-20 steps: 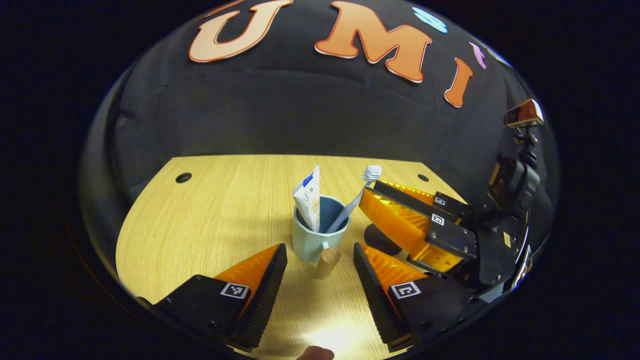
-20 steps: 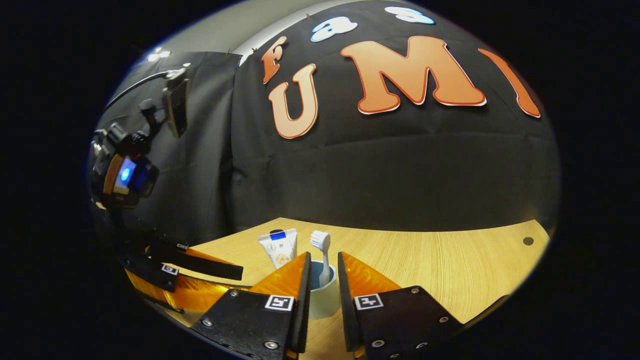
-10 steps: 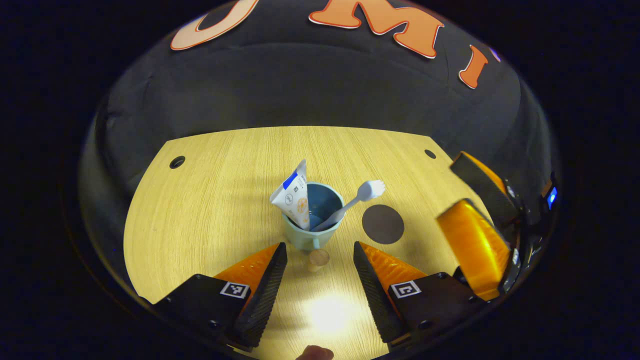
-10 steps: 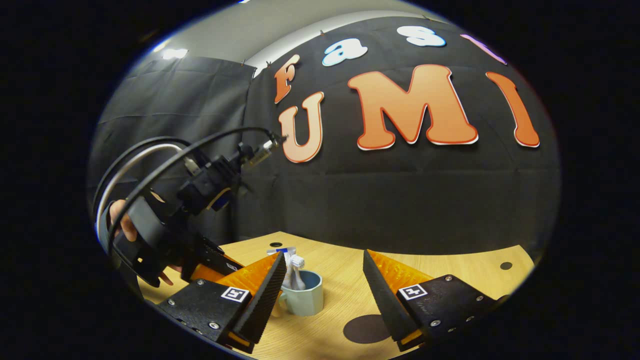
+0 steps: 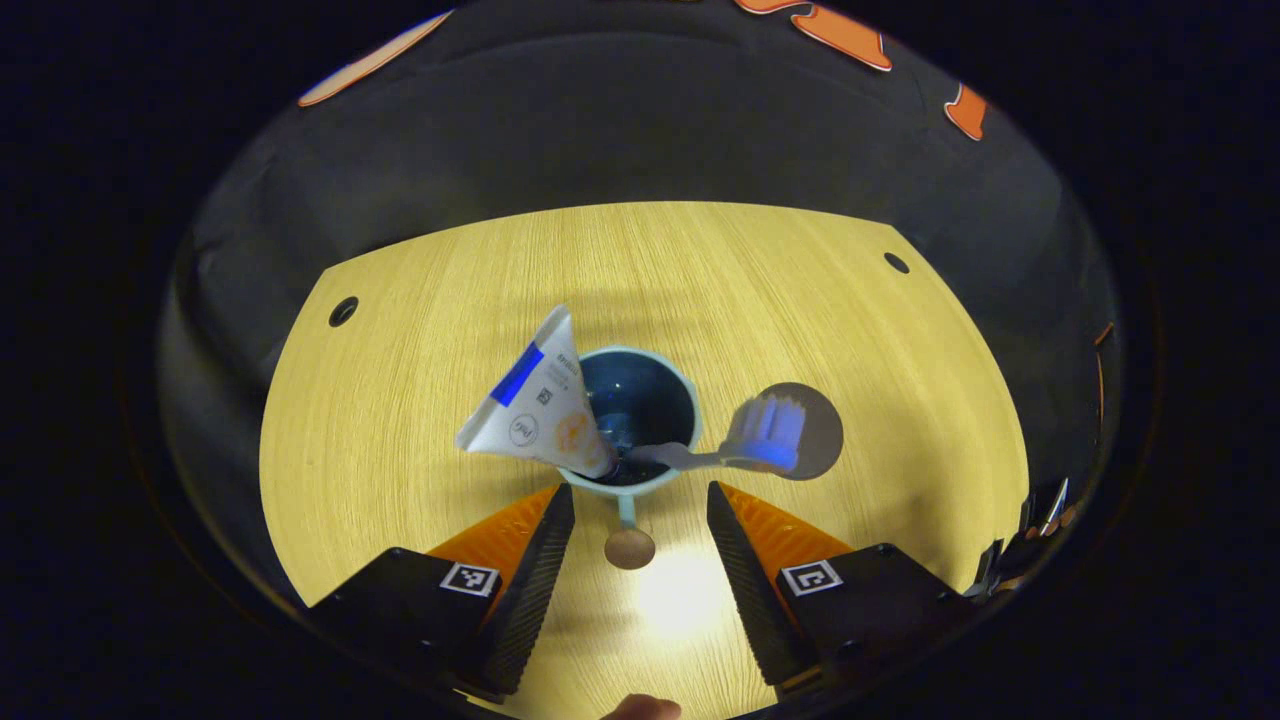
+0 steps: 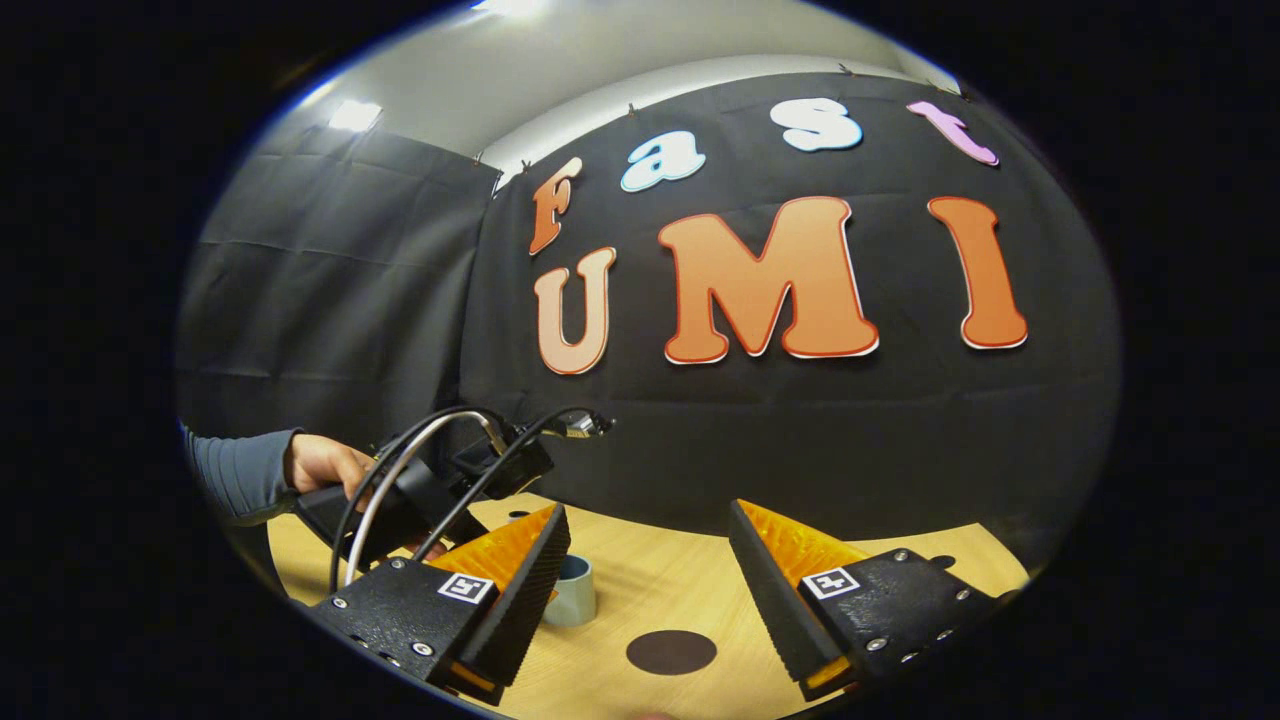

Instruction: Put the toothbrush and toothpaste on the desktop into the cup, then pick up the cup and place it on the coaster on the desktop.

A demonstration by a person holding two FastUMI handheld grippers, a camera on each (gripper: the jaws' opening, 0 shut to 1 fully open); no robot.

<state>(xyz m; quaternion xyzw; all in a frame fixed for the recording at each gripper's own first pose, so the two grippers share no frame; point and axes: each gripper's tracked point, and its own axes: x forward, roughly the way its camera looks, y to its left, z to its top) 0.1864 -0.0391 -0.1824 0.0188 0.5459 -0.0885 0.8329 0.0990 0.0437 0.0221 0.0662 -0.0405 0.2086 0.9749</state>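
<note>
The left gripper (image 5: 640,500) hangs above the desktop (image 5: 420,400) with its jaws spread wide and nothing between them, looking almost straight down into the cup (image 5: 640,405). The cup's handle points toward the gripper, with a round wooden knob (image 5: 630,549) at its end lying in the gap between the fingers but apart from both. The toothpaste (image 5: 540,415) leans out over the cup's left rim, and the toothbrush (image 5: 735,448) leans to the right, its bristled head blurred and overlapping the dark round coaster (image 5: 815,425) just beside the cup, so part of the coaster is hidden. The cup stands on the bare wood, not on the coaster.

The right gripper (image 6: 650,575) is also released, jaws wide apart and empty, held higher and well back. In the right gripper view, its left finger (image 6: 520,590) covers most of the cup (image 6: 575,590), so the toothbrush and toothpaste cannot be made out there. The coaster (image 6: 671,651) lies clear between the fingers. A hand (image 6: 325,465) in a grey sleeve holds the other gripper's body, with cables looping over it.

The desktop is pale wood grain with small dark holes near its far corners, and black cloth walls surround it
</note>
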